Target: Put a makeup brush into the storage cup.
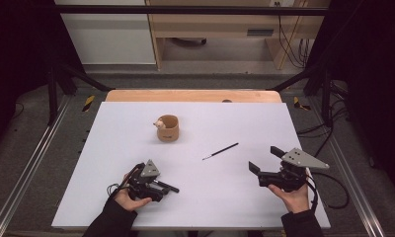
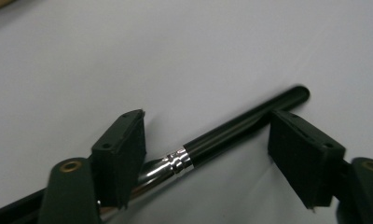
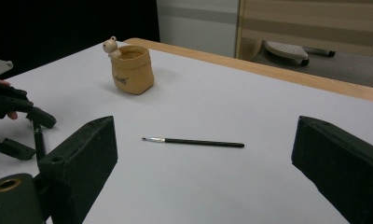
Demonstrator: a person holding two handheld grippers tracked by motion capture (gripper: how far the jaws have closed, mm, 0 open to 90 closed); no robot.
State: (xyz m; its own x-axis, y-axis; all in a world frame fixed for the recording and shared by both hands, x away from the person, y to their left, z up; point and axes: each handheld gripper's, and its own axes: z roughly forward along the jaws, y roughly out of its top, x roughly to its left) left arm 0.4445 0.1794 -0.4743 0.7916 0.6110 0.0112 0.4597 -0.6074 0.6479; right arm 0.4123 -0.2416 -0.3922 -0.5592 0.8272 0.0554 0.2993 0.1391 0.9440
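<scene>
At the near left of the white tabletop (image 1: 111, 148), the left gripper (image 1: 162, 187) lies low over a thin black brush with a shiny metal ferrule (image 2: 222, 135). Its jaws stand partly open on either side of the handle, the pads not pressing it. That brush looks light, stiff and smooth, so likely to roll or slip; the best hold seems across the black handle just beyond the ferrule. The left gripper view shows this straddle up close. Farther off, at centre, sits a tan sack-shaped ceramic pot with a small figure on its rim (image 1: 168, 128). The right gripper view adds a second slim black brush (image 3: 194, 142) lying loose before the right gripper (image 1: 265, 159), jaws wide and empty.
</scene>
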